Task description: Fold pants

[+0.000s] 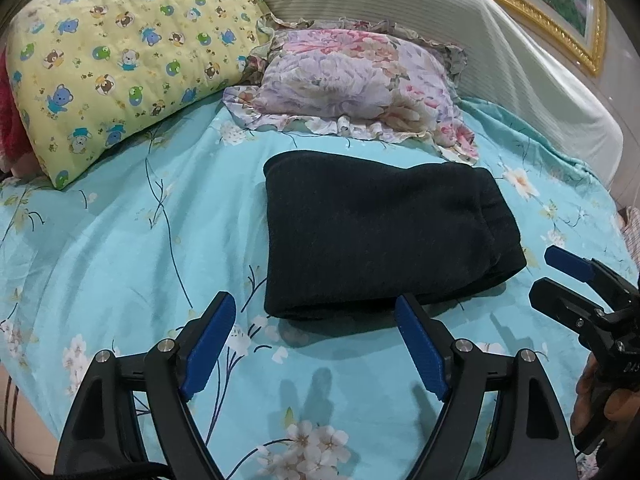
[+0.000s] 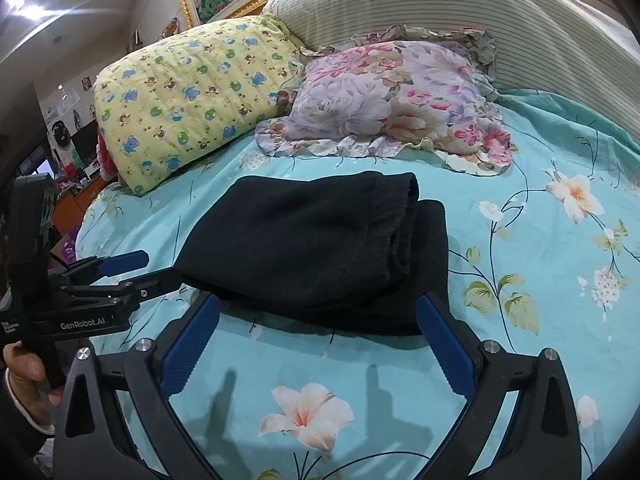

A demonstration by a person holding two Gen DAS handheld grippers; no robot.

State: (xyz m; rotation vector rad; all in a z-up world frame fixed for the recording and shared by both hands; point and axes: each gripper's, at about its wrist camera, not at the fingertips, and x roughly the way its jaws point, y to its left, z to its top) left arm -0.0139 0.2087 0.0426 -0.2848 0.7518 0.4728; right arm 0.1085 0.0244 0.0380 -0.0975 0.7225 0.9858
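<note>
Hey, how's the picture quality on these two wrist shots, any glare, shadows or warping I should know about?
Left wrist view: heavy fisheye bending at the edges, dark corners; the left gripper casts soft finger shadows on the bedsheet; the black pants show little texture. Right wrist view: same warping; ceiling lights blow out top left; the right gripper shadows fall toward the camera.

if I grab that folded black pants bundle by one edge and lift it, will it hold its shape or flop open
Probably flop open. The black pants look like soft knit stacked in loose layers, nothing pinning them, so a one-edge lift would likely let the lower layers sag. They also look thick, so fairly heavy for cloth. Pushed across the bedsheet, they would likely bunch rather than slide.
</note>
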